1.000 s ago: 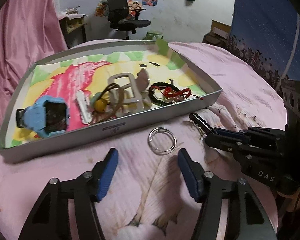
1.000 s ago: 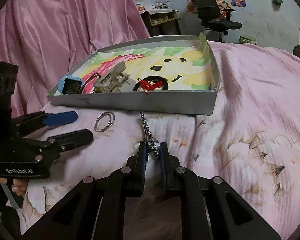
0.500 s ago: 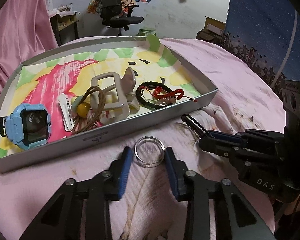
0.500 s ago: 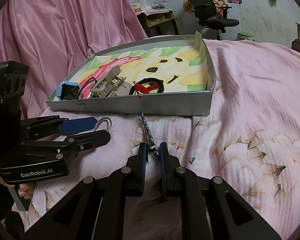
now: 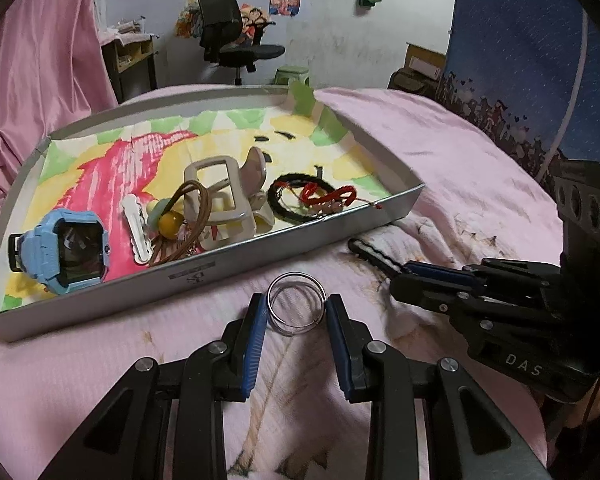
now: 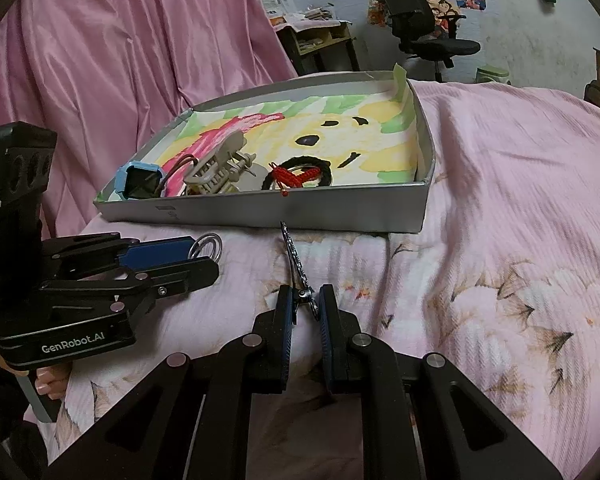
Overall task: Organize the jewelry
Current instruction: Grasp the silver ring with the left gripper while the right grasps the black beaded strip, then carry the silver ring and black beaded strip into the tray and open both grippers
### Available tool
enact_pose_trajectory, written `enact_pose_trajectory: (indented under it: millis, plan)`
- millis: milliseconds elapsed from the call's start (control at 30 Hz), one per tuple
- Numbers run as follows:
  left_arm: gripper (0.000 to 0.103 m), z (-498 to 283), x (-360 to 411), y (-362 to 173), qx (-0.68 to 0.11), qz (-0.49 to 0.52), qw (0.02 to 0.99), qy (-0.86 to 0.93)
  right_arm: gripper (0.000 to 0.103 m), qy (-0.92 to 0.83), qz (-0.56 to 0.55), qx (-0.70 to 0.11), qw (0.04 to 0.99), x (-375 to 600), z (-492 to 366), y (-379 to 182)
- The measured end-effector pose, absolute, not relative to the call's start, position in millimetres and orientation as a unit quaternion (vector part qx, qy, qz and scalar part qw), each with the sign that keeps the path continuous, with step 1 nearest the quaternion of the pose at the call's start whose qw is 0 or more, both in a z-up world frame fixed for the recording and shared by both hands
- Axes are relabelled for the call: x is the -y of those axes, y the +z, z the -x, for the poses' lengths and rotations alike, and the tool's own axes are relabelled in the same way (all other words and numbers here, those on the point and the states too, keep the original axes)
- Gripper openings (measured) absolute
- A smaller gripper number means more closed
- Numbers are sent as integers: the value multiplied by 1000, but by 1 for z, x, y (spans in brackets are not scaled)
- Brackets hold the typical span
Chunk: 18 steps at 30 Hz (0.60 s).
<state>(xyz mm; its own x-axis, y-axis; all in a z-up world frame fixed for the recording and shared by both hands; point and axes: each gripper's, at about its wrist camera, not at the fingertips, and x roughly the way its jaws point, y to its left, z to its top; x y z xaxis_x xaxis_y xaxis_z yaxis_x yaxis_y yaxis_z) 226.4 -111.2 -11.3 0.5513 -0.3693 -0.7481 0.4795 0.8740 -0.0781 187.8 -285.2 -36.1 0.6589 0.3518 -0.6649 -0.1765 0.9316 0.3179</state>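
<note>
In the left wrist view, the left hand-held gripper sits at lower centre of the frame, its blue pads on either side of a pair of thin silver bangles lying on the pink bedspread. A second ago its jaws stood wide with the bangles well ahead of them; they have since narrowed around the rings, and the pads now sit just beside or touching the rims.

In the right wrist view, the right hand-held gripper, at lower centre, is unchanged: nearly closed, pinching one end of a dark patterned hair clip that points up the frame toward the tray.

The grey tray fills the middle left of the left wrist view. Inside it lie a blue watch, a white hair clip, a beige claw clip and a black bracelet with red cord.
</note>
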Motion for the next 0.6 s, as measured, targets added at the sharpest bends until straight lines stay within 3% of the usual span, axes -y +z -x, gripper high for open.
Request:
enact_pose_trajectory:
  millis: [600]
  plan:
    - [29, -198, 95, 12, -336, -30, 912, -233, 12, 167, -92, -334, 923, 276, -169, -19]
